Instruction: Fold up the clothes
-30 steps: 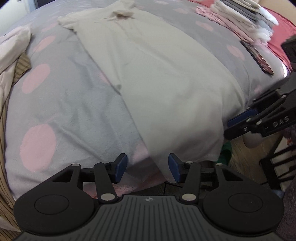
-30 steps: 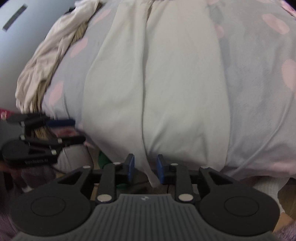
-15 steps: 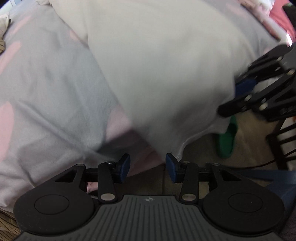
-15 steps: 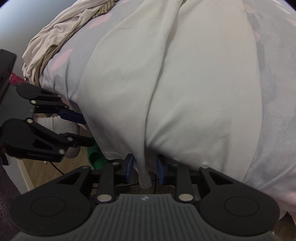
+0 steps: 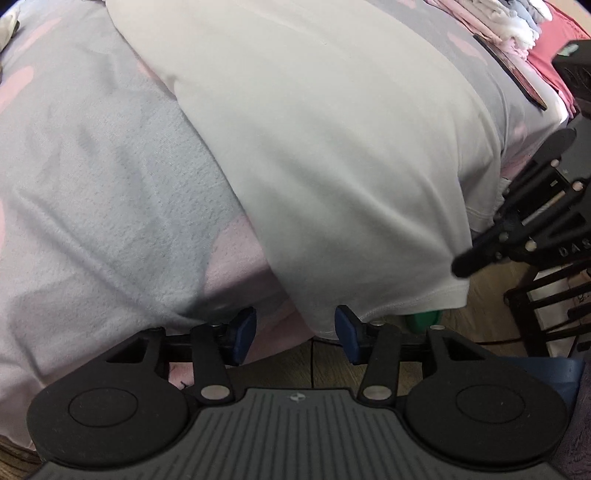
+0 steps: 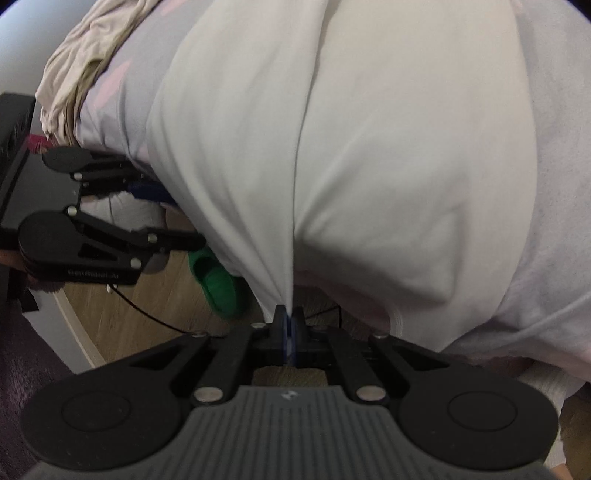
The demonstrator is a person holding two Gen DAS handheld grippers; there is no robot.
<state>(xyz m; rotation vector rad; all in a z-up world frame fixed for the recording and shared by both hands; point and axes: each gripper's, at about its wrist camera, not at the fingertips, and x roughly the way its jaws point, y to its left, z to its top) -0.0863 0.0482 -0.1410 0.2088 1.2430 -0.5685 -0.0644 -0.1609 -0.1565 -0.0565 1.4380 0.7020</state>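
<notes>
A pale off-white shirt lies spread on the bed, and its lower hem hangs over the bed's edge. My left gripper is at the hem's left corner. Its jaws are opening a little; the hem hangs between the blue pads, close to the right one, and is not pinched. My right gripper is shut on a pinched fold of the shirt at the hem, and a crease runs up from the pinch. Each gripper shows in the other's view: the right gripper, the left gripper.
A grey blanket with pink dots covers the bed. At the far right lie a stack of folded clothes and a dark flat device. A beige garment is bunched at the left. A green slipper lies on the wooden floor.
Both grippers have sunk to the hem at the bed's edge. The right gripper's jaws have closed on the fold of shirt that hung between them.
</notes>
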